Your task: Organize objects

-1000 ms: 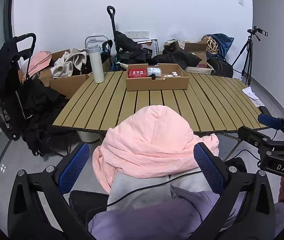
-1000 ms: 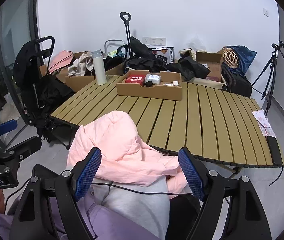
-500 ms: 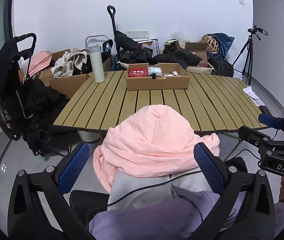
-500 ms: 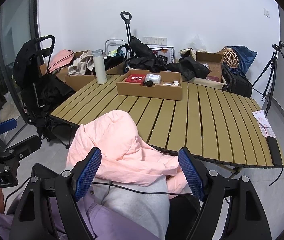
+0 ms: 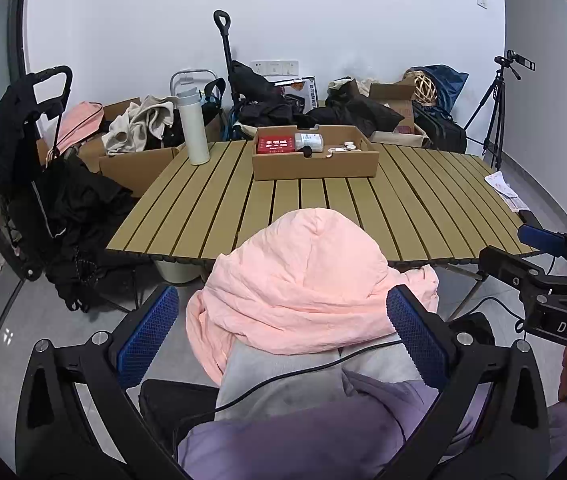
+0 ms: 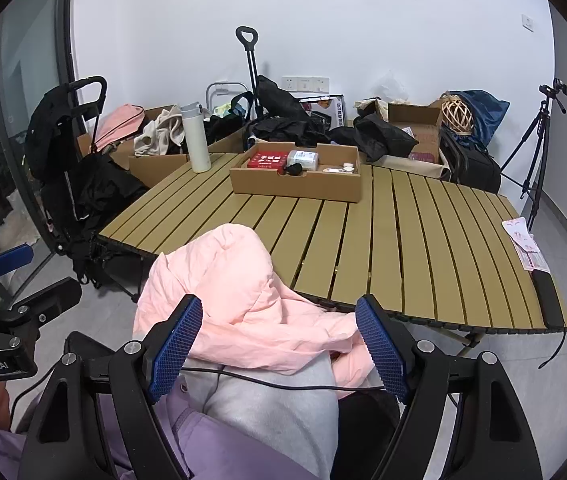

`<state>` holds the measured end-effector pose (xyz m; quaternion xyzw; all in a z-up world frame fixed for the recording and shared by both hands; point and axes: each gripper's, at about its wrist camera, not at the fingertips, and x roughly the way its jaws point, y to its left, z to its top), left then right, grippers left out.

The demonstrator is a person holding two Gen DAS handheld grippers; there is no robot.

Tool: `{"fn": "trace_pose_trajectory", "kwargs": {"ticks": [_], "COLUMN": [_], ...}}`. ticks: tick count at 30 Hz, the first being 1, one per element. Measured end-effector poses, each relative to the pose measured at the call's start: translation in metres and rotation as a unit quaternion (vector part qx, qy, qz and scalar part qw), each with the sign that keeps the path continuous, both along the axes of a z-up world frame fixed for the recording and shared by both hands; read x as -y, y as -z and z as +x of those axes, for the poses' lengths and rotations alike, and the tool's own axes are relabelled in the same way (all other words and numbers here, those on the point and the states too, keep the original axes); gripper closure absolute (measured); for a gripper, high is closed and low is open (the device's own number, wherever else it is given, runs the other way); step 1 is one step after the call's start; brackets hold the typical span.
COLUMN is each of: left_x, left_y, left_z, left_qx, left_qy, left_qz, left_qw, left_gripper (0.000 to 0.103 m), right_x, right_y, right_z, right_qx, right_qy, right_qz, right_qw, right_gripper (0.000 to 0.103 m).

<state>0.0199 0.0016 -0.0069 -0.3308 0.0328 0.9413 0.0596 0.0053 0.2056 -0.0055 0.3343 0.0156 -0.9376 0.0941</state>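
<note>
A black camera tripod [image 6: 539,140] stands in the right corner; a woven rattan ball [image 6: 456,115] rests on the floor clutter behind the slatted wooden table [image 6: 423,240].

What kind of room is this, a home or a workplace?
Probably a spare room used for recording and storage, not a lived-in home: a slatted folding table, cardboard boxes of clothes on the floor, and a camera tripod in the corner.

A bare white-walled room used as a makeshift recording and storage space is shown: a folding slatted counter [image 6: 403,232] is ringed by open cardboard boxes [image 6: 155,164], heaped clothes and bags [image 6: 379,140], a folding trolley [image 6: 67,152] and a camera tripod [image 6: 539,136].
</note>
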Motion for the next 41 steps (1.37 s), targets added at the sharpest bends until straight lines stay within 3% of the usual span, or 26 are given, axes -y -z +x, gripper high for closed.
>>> {"fn": "trace_pose_trajectory", "kwargs": {"ticks": [33,38,41], "left_x": [0.0015,0.0050,0.0051], "left_y": [-0.0020,0.0023,0.0028], "left_z": [0.0010,-0.0060,-0.0024], "left_qx": [0.000,0.028,0.014], "left_qy": [-0.002,0.000,0.001], "left_qz": [-0.002,0.006,0.002], "left_qw": [1.0000,0.9996,0.9999], "left_gripper": [0.000,0.000,0.000], "right_x": [-0.0013,-0.0009,-0.0012], "right_y": [0.0009,0.0029,0.0032], "right_z": [0.0004,0.0016,0.0010], "right_qx": [0.000,0.001,0.001], "right_qy": [0.002,0.002,0.003], "right_qz": [-0.001,0.000,-0.001], "right_qw": [1.000,1.000,1.000], "right_gripper": [0.021,0.021,0.021]}}
